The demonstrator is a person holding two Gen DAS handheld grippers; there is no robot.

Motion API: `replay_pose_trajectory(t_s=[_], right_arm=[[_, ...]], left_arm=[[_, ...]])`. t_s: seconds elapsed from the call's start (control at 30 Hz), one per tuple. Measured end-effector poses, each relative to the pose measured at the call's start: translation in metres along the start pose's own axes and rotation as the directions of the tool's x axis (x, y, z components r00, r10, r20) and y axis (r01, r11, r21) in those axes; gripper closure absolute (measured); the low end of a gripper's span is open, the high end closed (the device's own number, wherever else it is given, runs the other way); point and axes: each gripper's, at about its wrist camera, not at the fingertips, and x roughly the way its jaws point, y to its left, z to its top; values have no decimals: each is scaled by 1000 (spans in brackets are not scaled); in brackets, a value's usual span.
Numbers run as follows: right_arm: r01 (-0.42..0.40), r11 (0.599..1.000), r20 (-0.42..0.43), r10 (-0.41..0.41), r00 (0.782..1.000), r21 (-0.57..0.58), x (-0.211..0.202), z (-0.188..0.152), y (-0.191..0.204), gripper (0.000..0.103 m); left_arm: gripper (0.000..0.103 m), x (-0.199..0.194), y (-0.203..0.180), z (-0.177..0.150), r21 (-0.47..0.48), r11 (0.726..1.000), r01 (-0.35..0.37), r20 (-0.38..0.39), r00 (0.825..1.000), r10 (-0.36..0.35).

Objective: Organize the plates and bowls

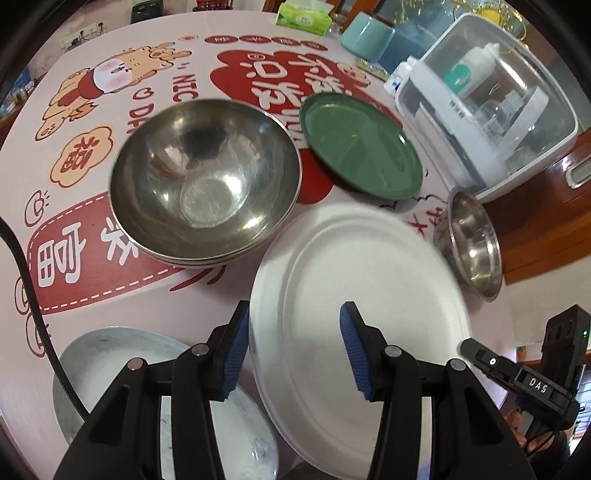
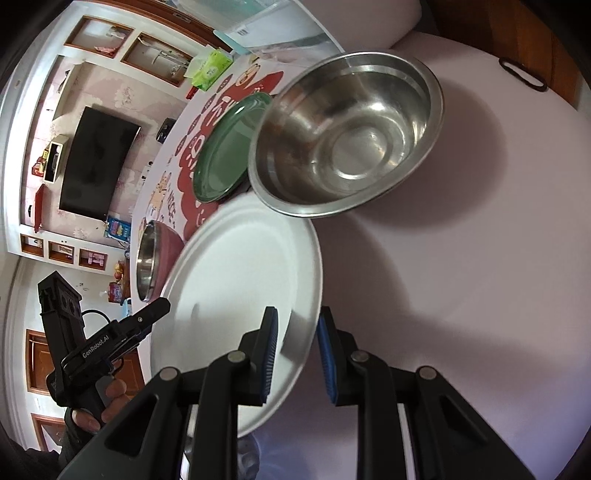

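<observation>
A white plate [image 1: 358, 314] hangs tilted above the table, and its right rim sits between the pads of my right gripper [image 2: 297, 354], which is shut on it. My left gripper [image 1: 295, 354] stands open over the plate's left rim: one pad is beside the edge, the other above the plate's face. Under the left fingers lies a pale plate [image 1: 110, 369]. Nested steel bowls [image 1: 207, 177] stand at centre left, with a green plate [image 1: 362, 147] behind the white one. A smaller steel bowl [image 2: 347, 136] stands near the table's right edge.
A white appliance with a clear lid [image 1: 491, 110] stands at the back right, beside a teal container [image 1: 365, 37] and a green tissue pack [image 1: 303, 16]. The round table's printed cloth [image 1: 92, 258] runs to its edge at the right. A black hair tie [image 2: 522, 74] lies at the far rim.
</observation>
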Motion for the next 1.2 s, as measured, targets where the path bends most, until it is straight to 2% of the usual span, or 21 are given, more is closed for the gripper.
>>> replay_pose_trajectory(t_s=[0.33, 0.6, 0.9, 1.2], right_arm=[[-32, 999, 23, 32, 999, -6, -18, -6, 4, 81], [-56, 998, 41, 57, 998, -30, -36, -15, 8, 81], [-79, 993, 77, 85, 993, -85, -66, -29, 15, 81], [-83, 985, 126, 103, 987, -154, -101, -51, 24, 81]], left_arm=[[56, -32, -9, -7, -11, 1000, 27, 74, 997, -26], [56, -63, -17, -24, -12, 999, 32, 130, 991, -30], [56, -103, -29, -54, -19, 999, 35, 203, 979, -31], [56, -146, -39, -98, -38, 998, 49, 274, 961, -37]])
